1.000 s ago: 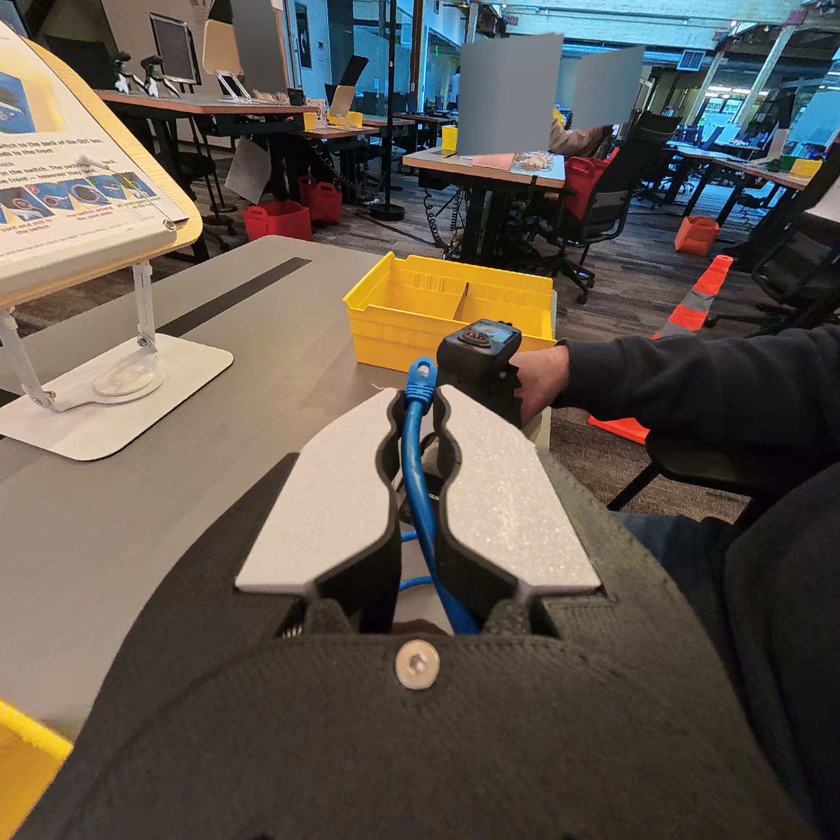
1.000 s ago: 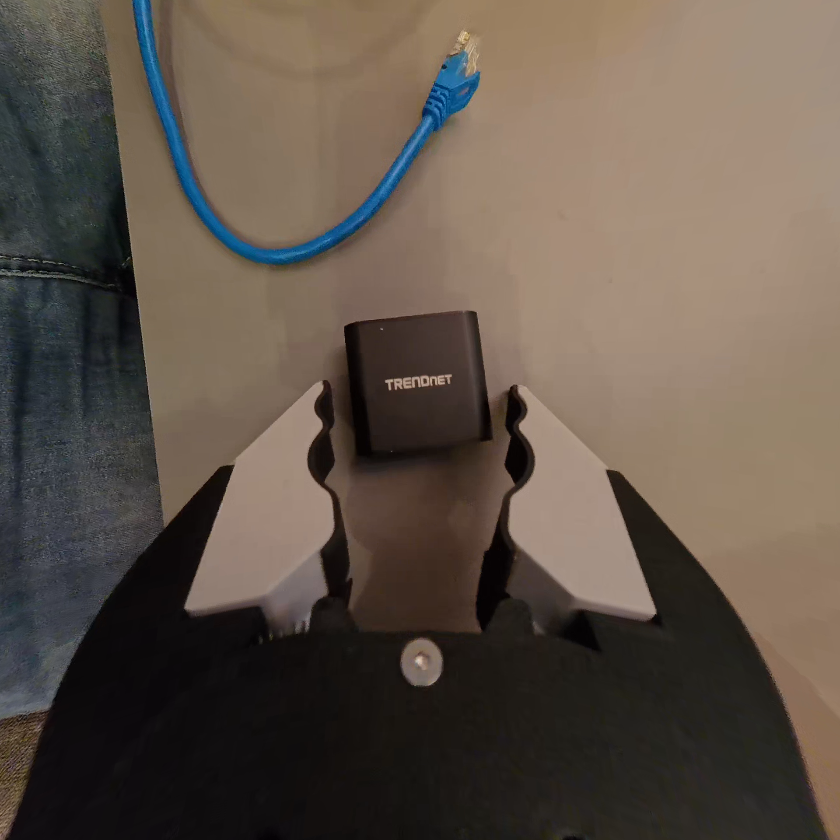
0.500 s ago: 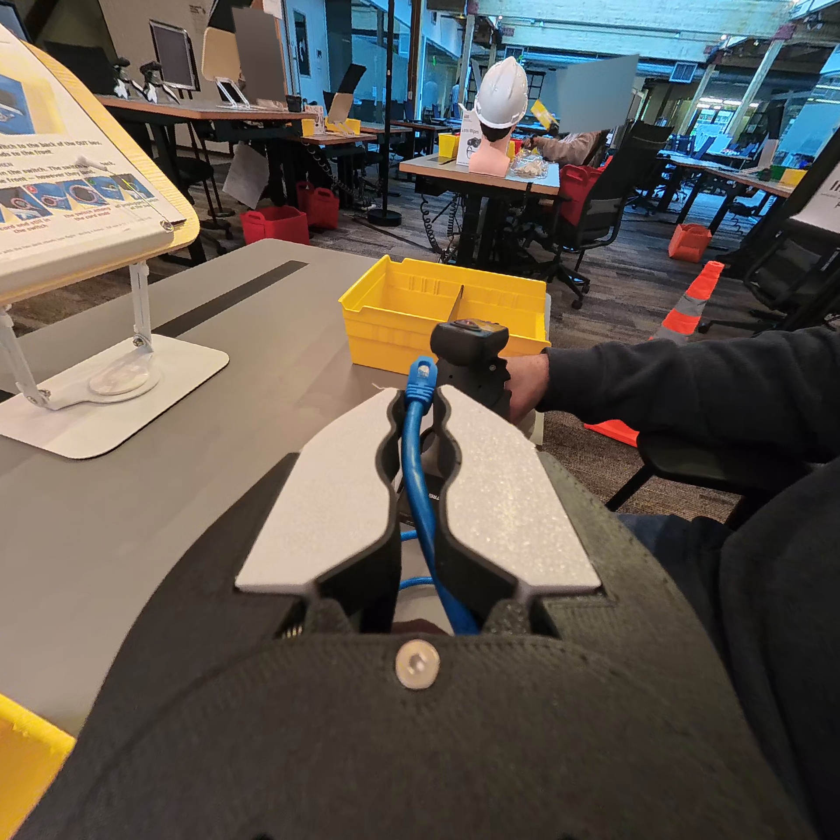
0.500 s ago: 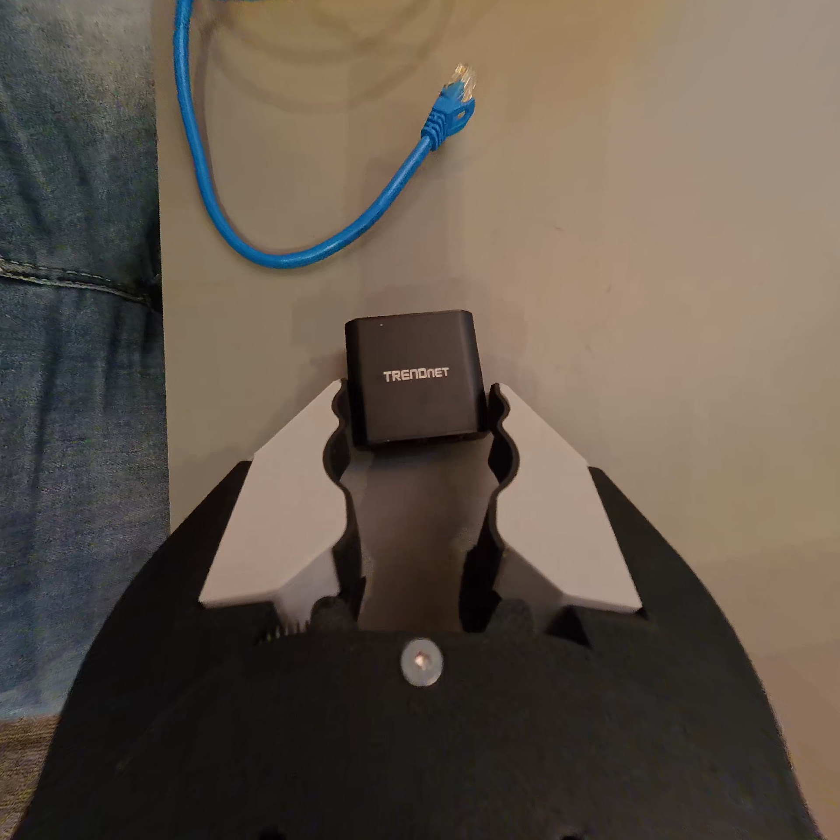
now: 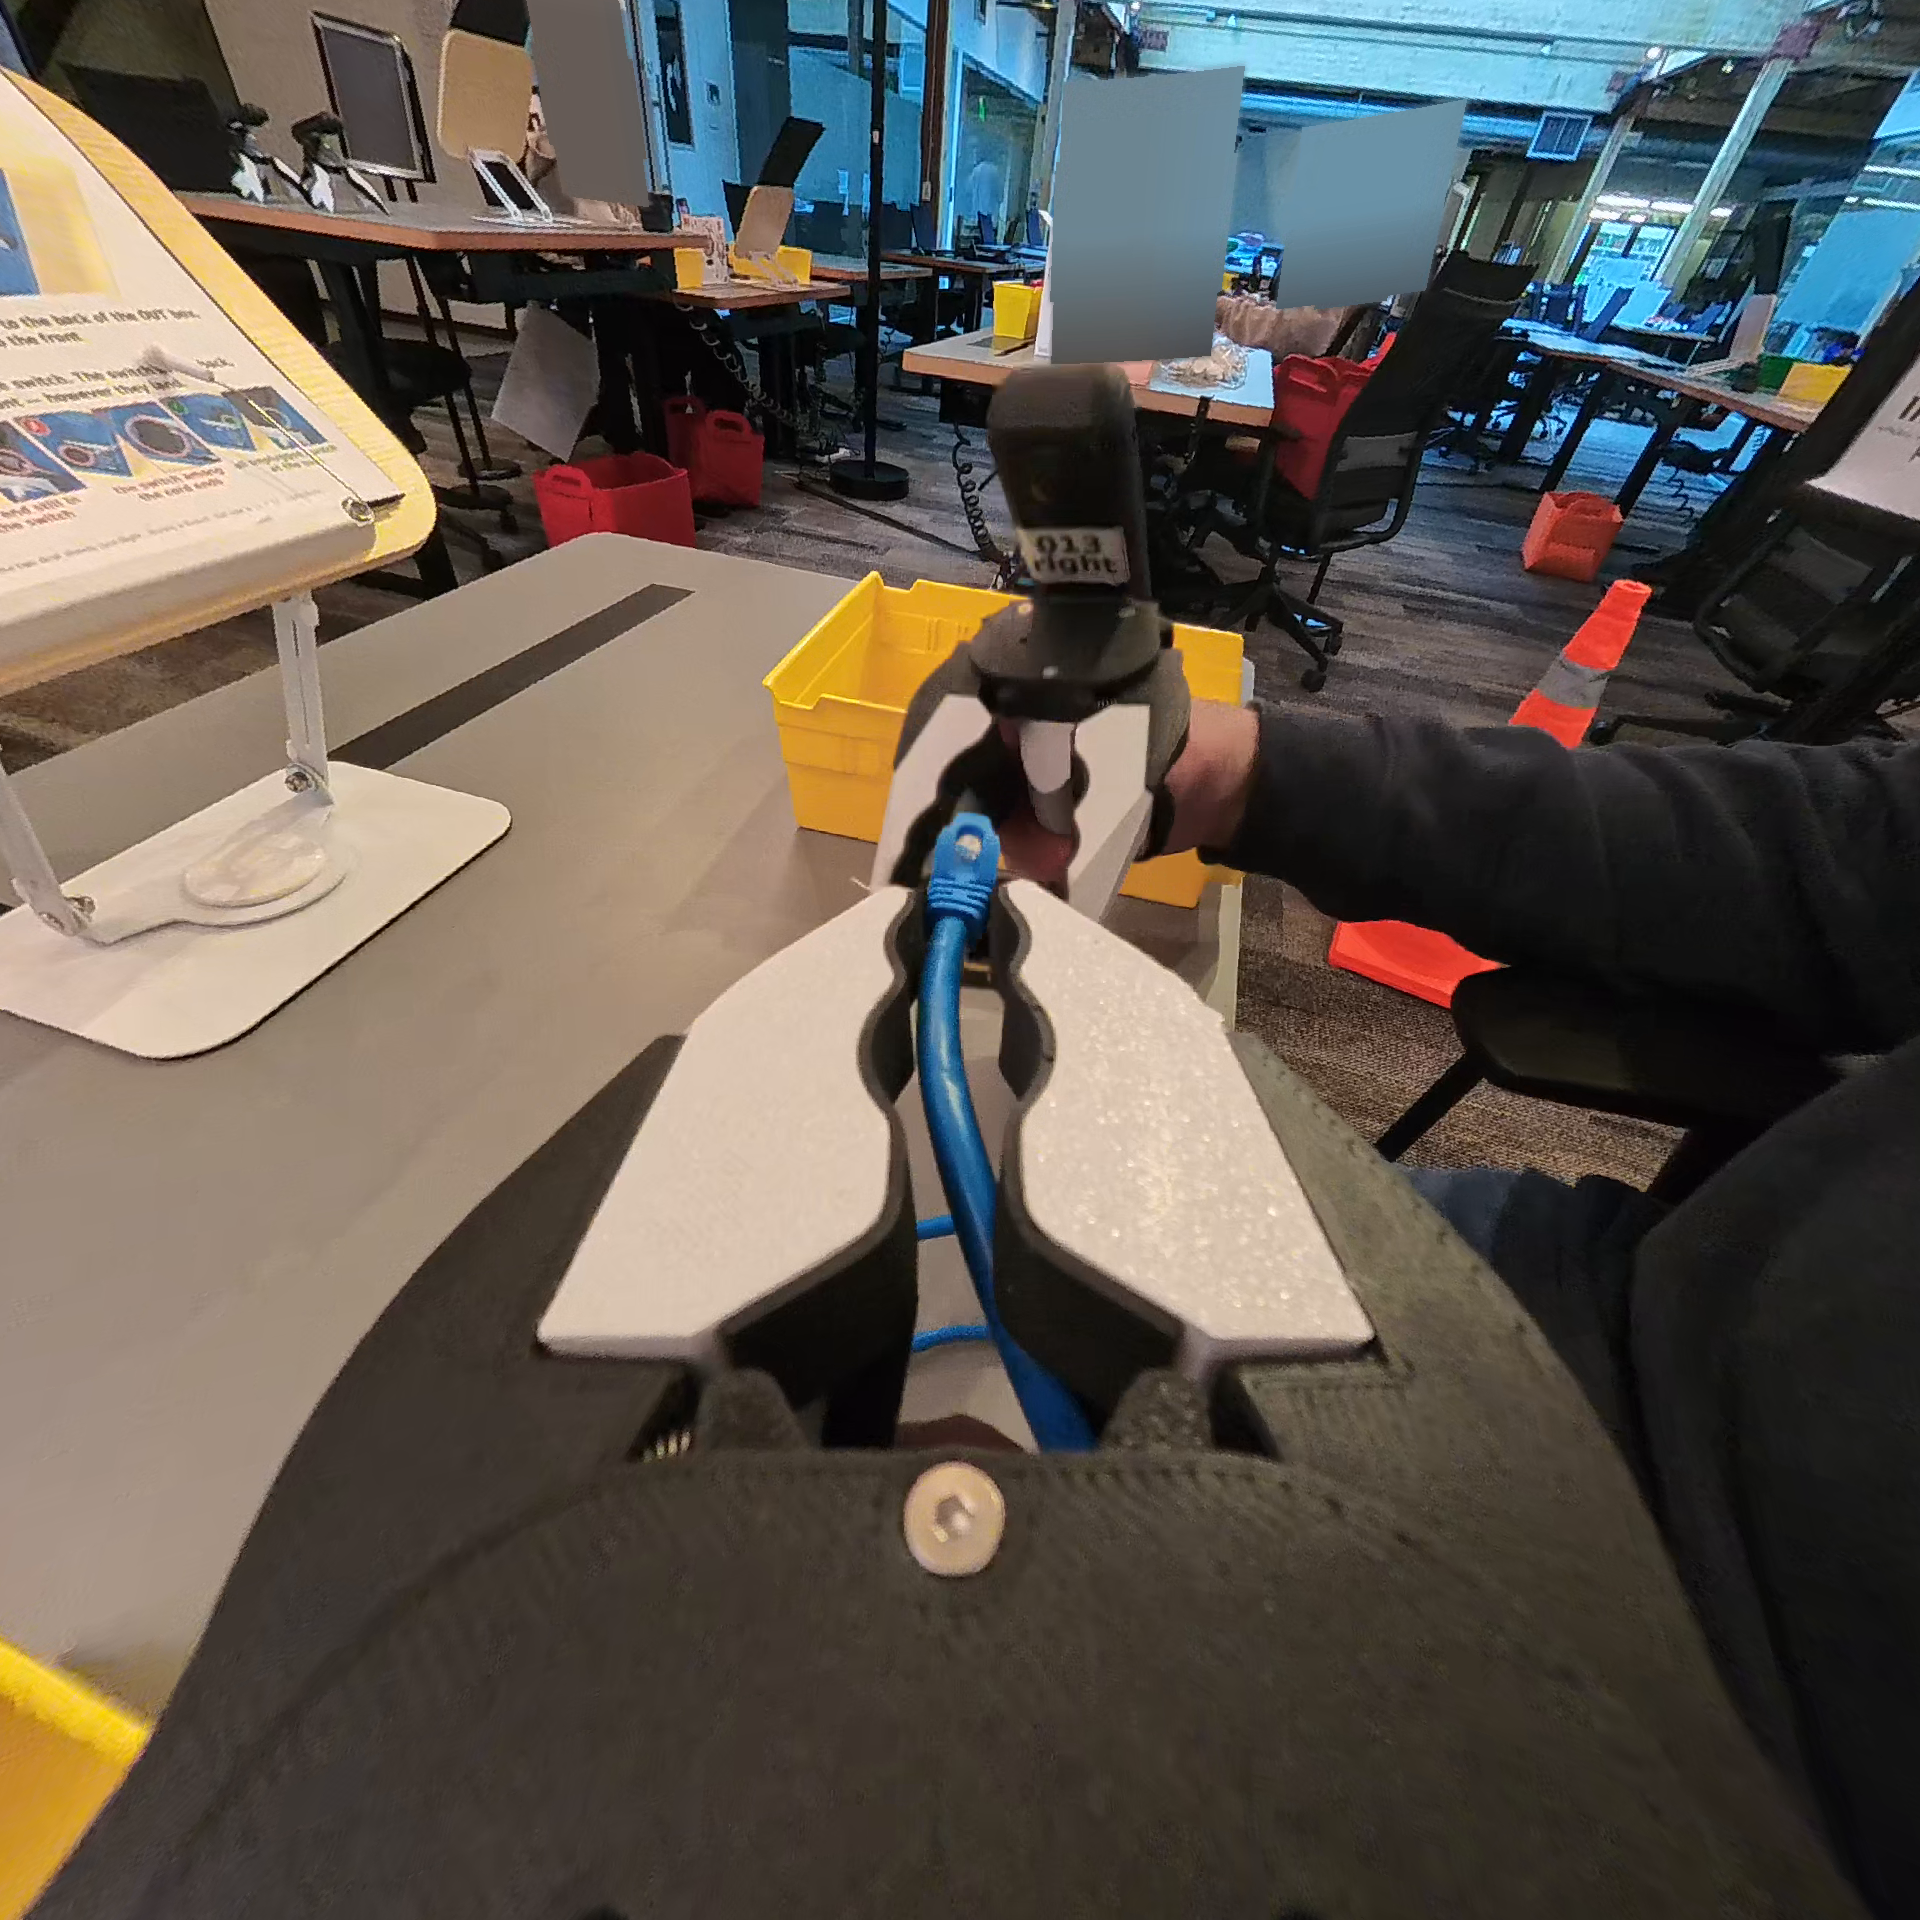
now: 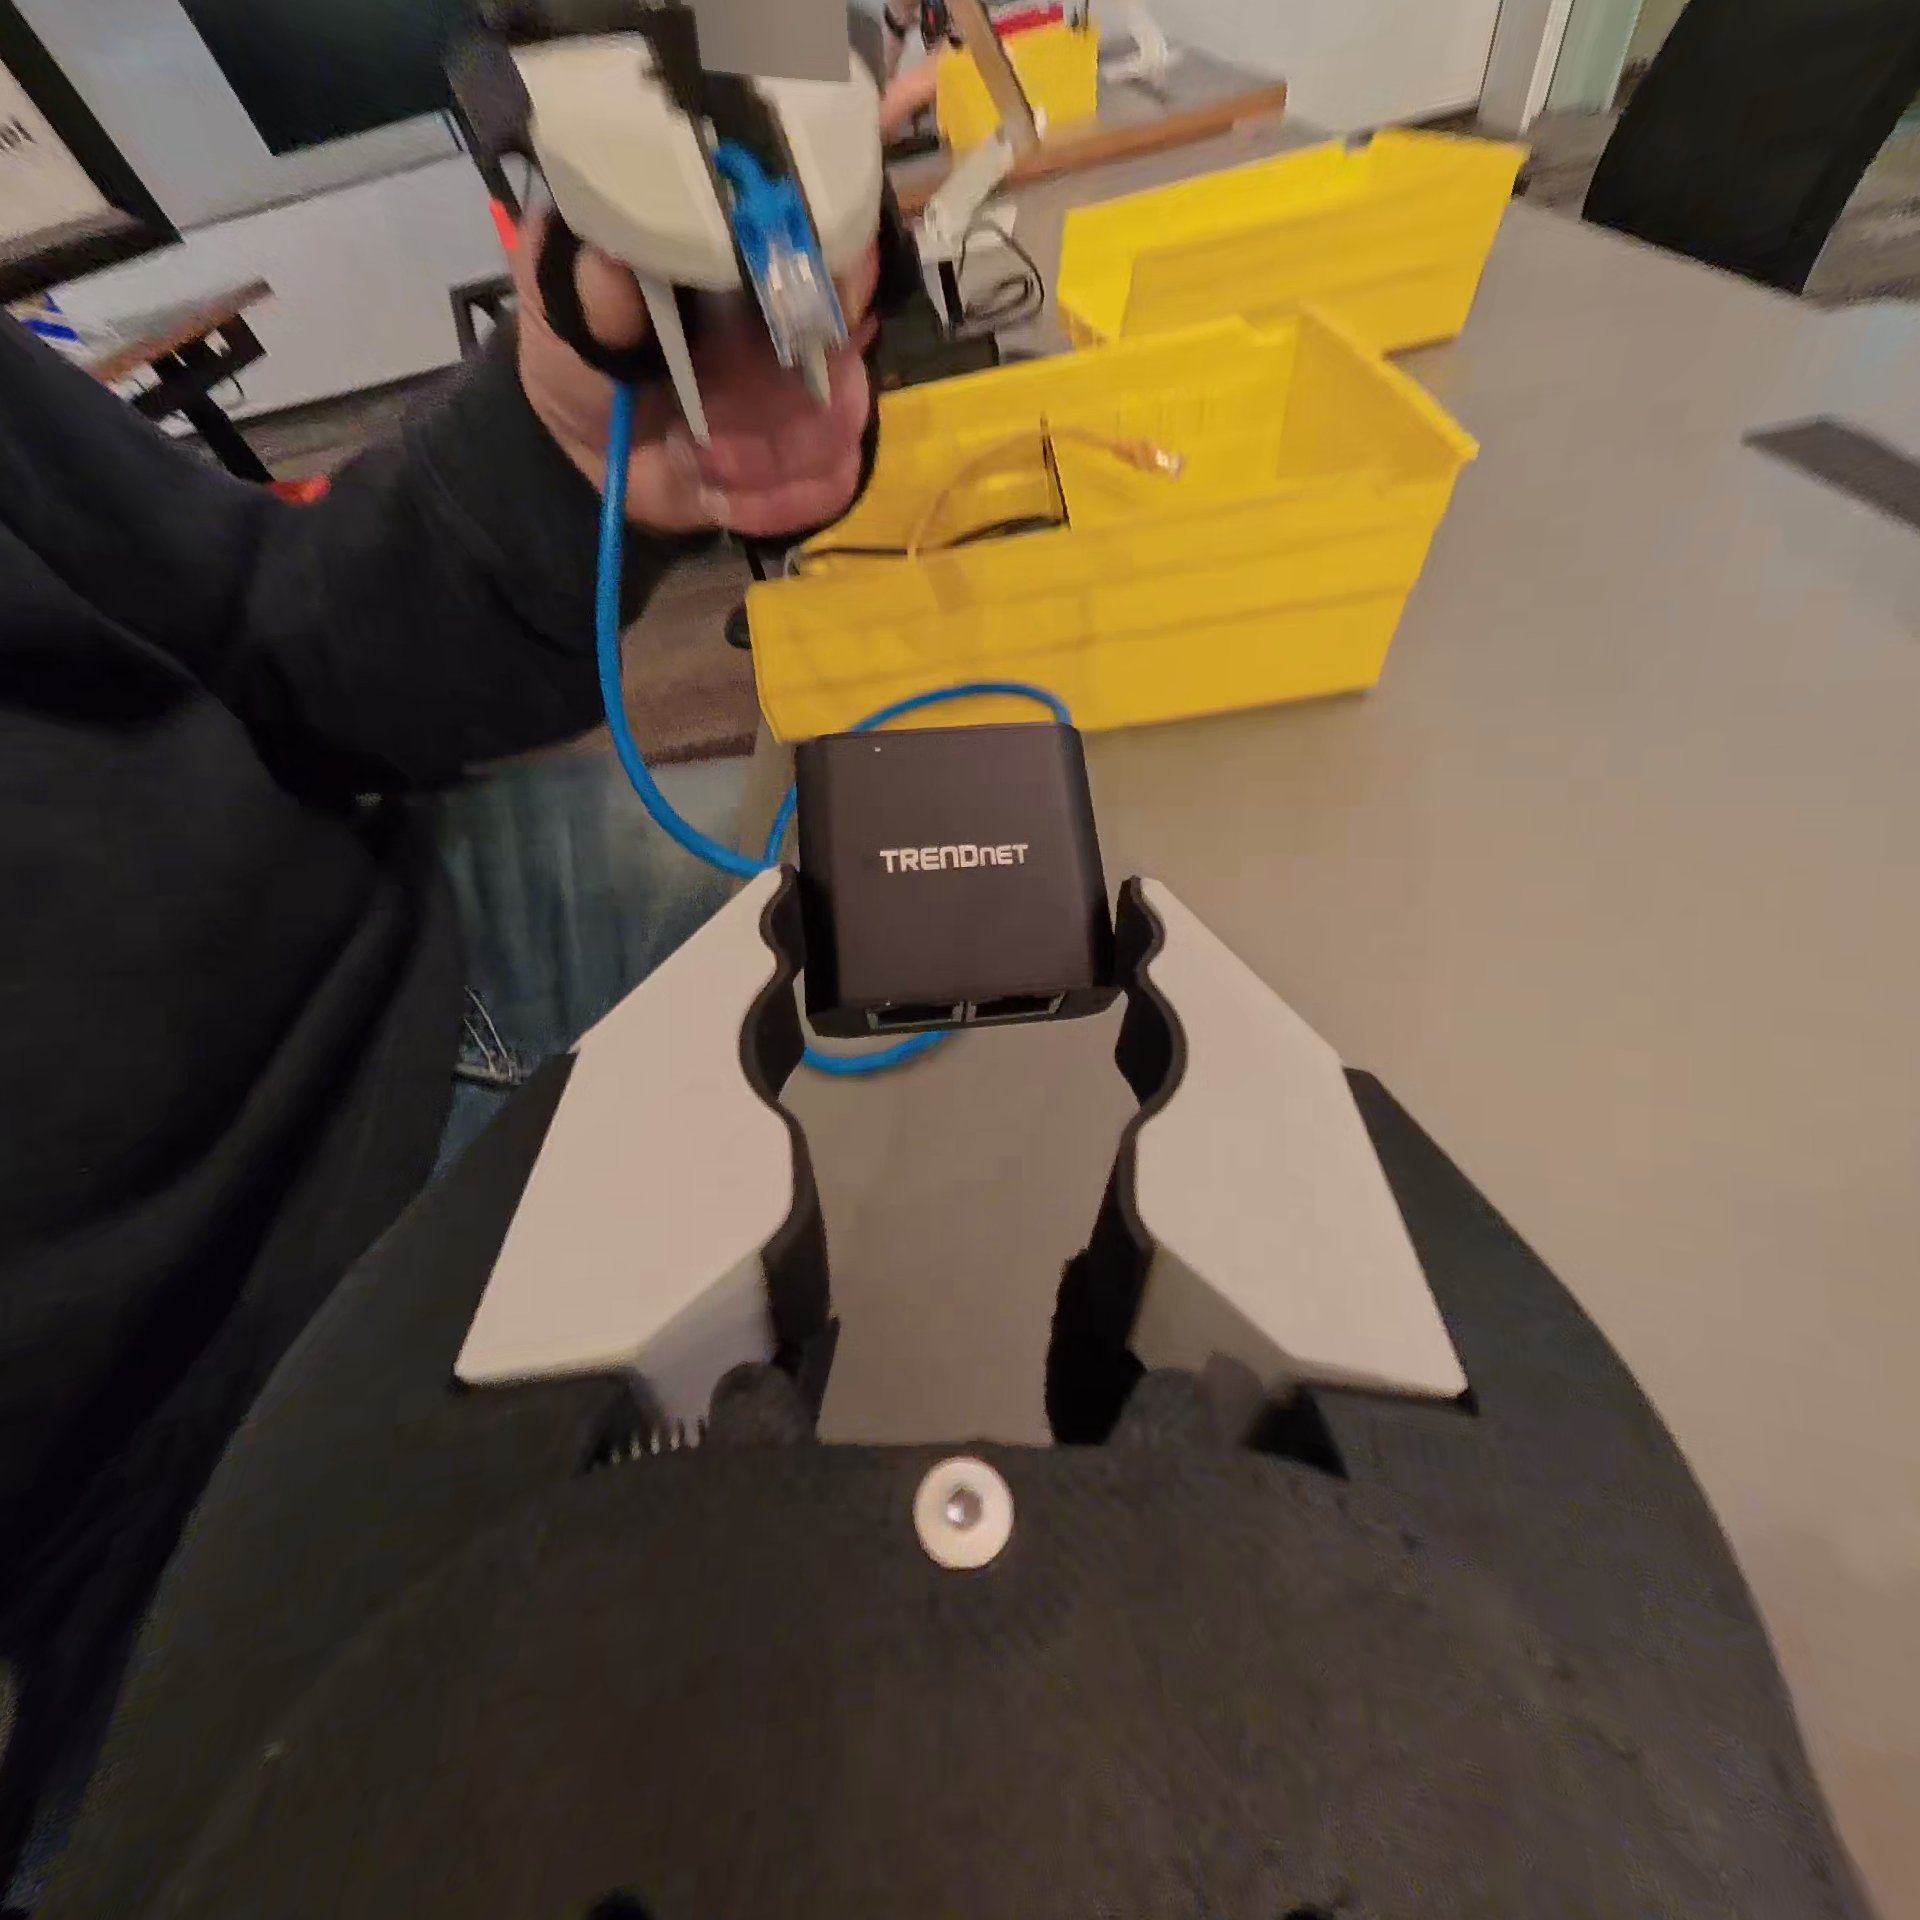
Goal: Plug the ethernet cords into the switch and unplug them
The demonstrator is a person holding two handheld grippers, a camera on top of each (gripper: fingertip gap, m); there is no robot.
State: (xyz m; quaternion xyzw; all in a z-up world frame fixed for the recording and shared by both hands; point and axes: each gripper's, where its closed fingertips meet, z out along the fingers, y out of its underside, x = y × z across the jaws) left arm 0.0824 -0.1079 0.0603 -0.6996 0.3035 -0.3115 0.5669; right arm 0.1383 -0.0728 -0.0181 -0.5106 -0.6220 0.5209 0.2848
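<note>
My right gripper [image 6: 951,909] is shut on the black switch [image 6: 951,862] and holds it tilted above the grey table [image 6: 1558,935], with its two ports towards the camera. My left gripper [image 5: 958,920] is shut on the blue ethernet cord [image 5: 961,1091], and the cord's plug [image 5: 961,862] sticks out past the fingertips. In the right wrist view the left gripper [image 6: 727,197] is up at the left with the plug [image 6: 790,270] pointing towards the switch. The cord [image 6: 613,623] hangs down and loops under the switch. In the left wrist view the right gripper [image 5: 1023,790] faces me just beyond the plug.
A yellow bin [image 6: 1195,613] behind the switch holds an orange cable [image 6: 1132,452]. A second yellow bin [image 6: 1299,229] stands farther back. A white document stand [image 5: 249,904] is at the left. A person's dark sleeve [image 5: 1558,831] reaches in from the right. One gripper's finger ends stand about 11 cm off the other's.
My right gripper has shut on the switch, lifted it off the table and tipped up to face the left gripper. My left gripper still holds the blue cord.
</note>
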